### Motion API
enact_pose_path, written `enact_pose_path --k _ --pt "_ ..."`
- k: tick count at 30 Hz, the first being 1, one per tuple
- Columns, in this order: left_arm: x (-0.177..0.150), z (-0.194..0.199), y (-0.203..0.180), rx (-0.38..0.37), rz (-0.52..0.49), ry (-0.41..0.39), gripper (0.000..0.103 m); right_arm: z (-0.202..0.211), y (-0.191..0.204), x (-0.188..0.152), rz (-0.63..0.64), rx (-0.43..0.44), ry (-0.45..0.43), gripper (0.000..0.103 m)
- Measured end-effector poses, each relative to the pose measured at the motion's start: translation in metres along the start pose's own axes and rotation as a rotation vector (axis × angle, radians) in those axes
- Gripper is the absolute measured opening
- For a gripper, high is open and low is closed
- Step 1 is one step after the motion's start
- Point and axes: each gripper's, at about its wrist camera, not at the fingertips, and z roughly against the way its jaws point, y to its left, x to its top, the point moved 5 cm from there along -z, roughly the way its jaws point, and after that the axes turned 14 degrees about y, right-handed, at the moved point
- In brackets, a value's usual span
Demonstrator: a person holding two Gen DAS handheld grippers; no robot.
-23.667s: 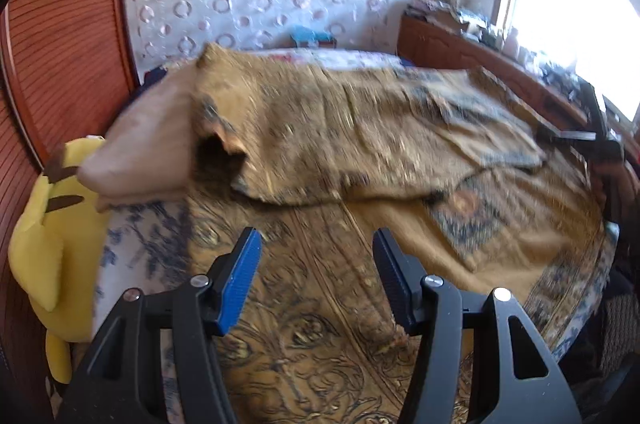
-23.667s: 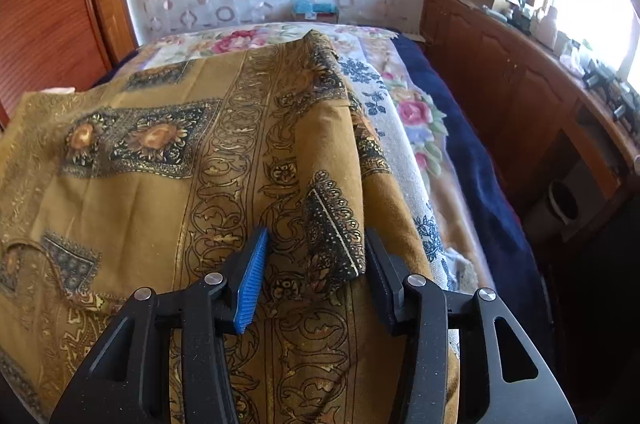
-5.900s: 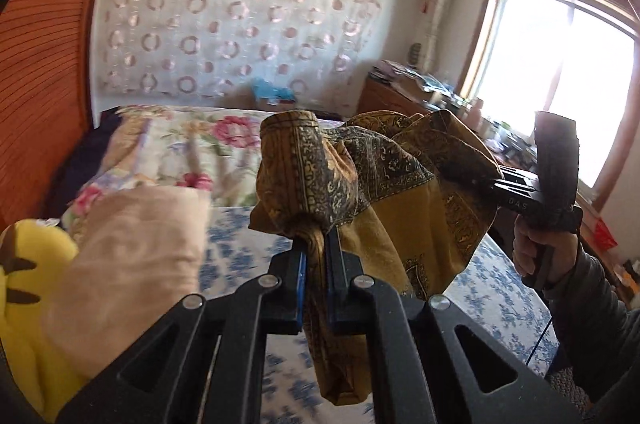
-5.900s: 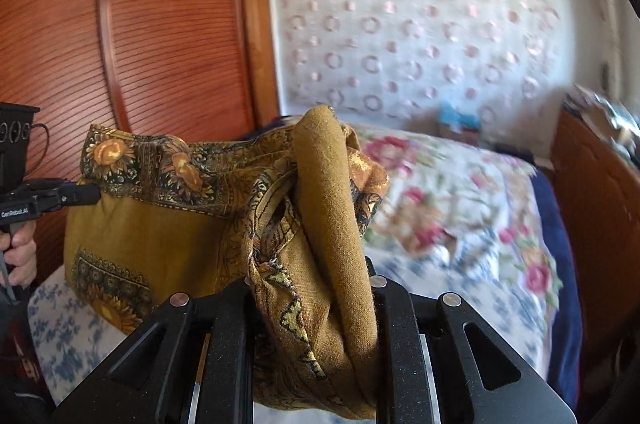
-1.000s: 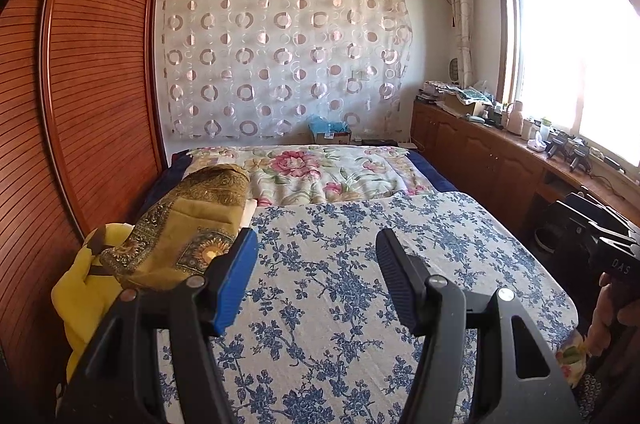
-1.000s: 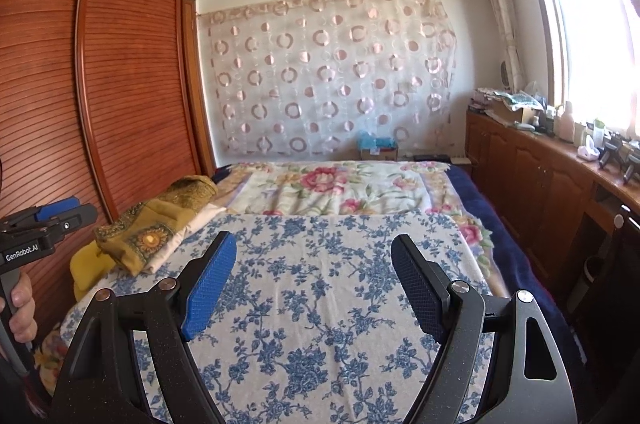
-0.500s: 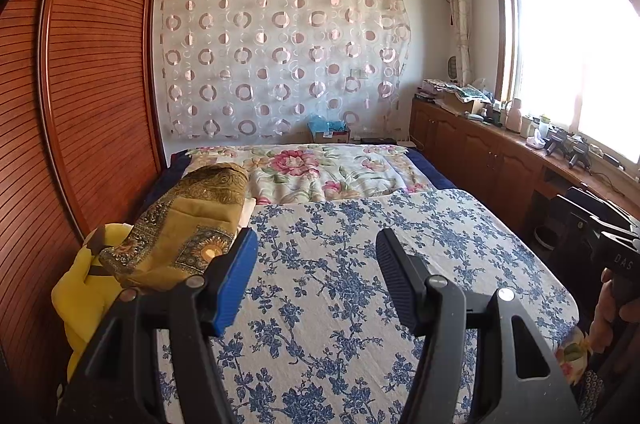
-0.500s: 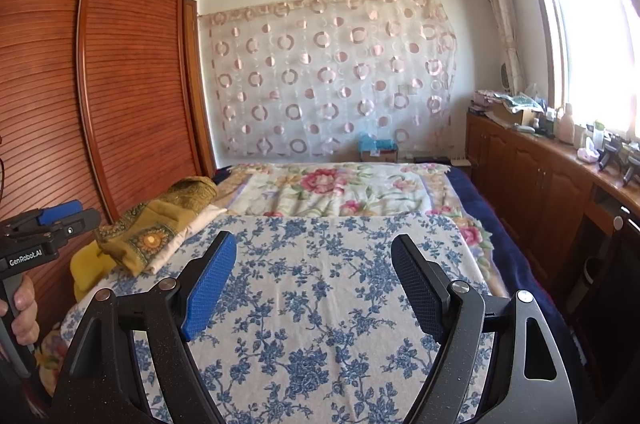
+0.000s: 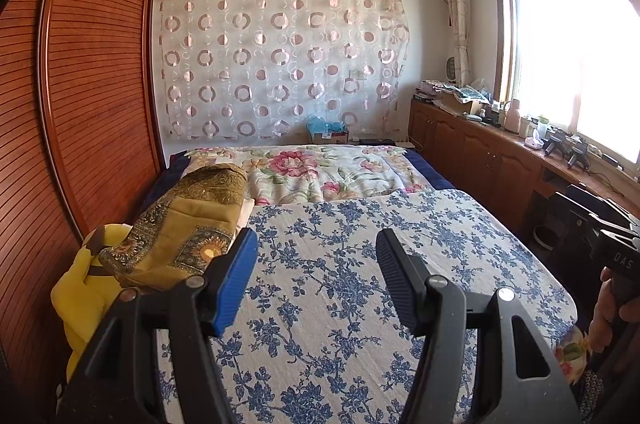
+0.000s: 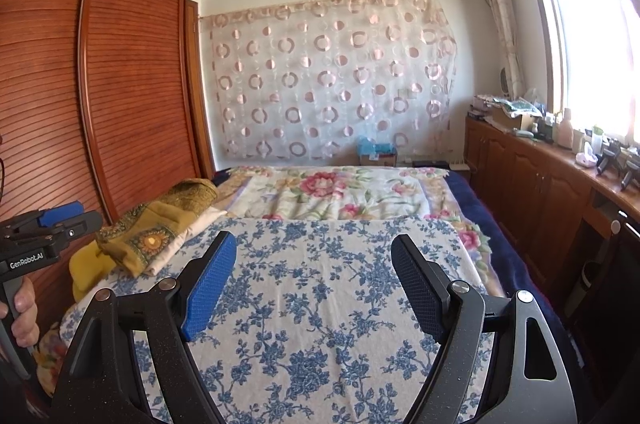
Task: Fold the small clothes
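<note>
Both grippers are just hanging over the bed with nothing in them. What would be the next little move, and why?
Probably none: the folded mustard cloth already lies on the pillow beside the yellow plush toy, and both the left gripper and the right gripper are open and empty.

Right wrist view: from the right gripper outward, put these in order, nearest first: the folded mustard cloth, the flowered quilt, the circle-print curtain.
1. Folded mustard cloth: on the bed's left edge, ahead and left of the right gripper, whose jaws stand open and empty.
2. Flowered quilt: centre, spread over the bed's far half.
3. Circle-print curtain: on the back wall beyond the bed.
</note>
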Motion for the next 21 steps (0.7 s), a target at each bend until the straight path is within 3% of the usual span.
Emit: enact_pose_path --k 21 --pt "-0.0014 -0.0004 -0.0007 0.0 -0.002 -0.001 0.061 0.0001 -0.0002 -0.0018 0.003 0.0 0.0 0.082"
